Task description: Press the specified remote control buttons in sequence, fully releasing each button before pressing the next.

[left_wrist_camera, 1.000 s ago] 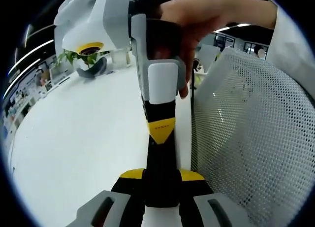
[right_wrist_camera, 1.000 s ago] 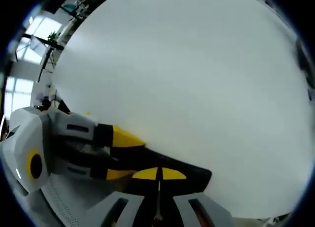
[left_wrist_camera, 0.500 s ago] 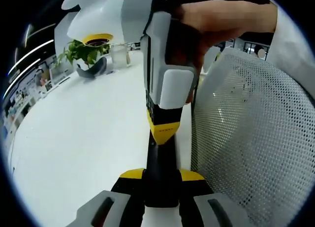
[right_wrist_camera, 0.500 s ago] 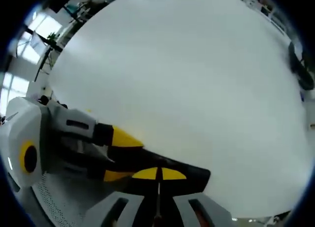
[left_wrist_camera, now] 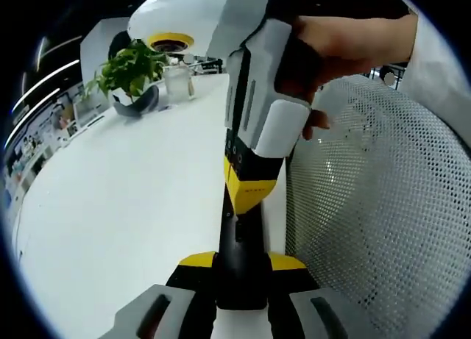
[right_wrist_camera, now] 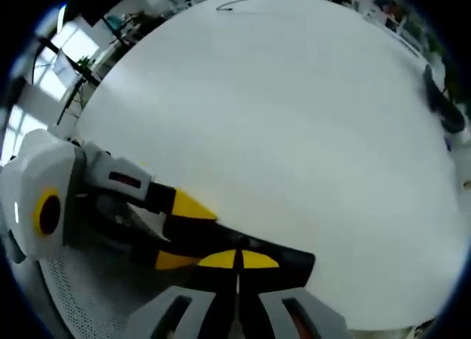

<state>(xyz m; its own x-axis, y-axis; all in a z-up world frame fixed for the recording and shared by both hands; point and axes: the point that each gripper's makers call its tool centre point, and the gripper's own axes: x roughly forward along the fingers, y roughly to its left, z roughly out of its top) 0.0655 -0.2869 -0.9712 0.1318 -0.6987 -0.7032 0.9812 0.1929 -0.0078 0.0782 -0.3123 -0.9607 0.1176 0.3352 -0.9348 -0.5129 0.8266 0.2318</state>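
A slim black remote control (left_wrist_camera: 239, 236) sticks forward from between the yellow-tipped jaws of my left gripper (left_wrist_camera: 241, 262), which is shut on it. My right gripper (left_wrist_camera: 250, 188) comes down from above, held by a person's hand (left_wrist_camera: 346, 37), and its yellow tip meets the remote's far part. In the right gripper view my right gripper (right_wrist_camera: 237, 259) is shut, its tips together on the remote control (right_wrist_camera: 291, 260). The left gripper (right_wrist_camera: 180, 232) reaches in from the left, clamped on the remote's other end. The buttons are hidden.
The white table (left_wrist_camera: 125, 207) stretches to the left, with a potted plant (left_wrist_camera: 132, 78) and a glass jar (left_wrist_camera: 179, 81) at its far end. A white mesh chair back (left_wrist_camera: 375, 207) stands close on the right. A dark object (right_wrist_camera: 441, 107) lies near the table's edge.
My right gripper's body has tilted and swung to the right above the remote while its tip stays at the remote. The left gripper holds still. The right view has rolled slightly.
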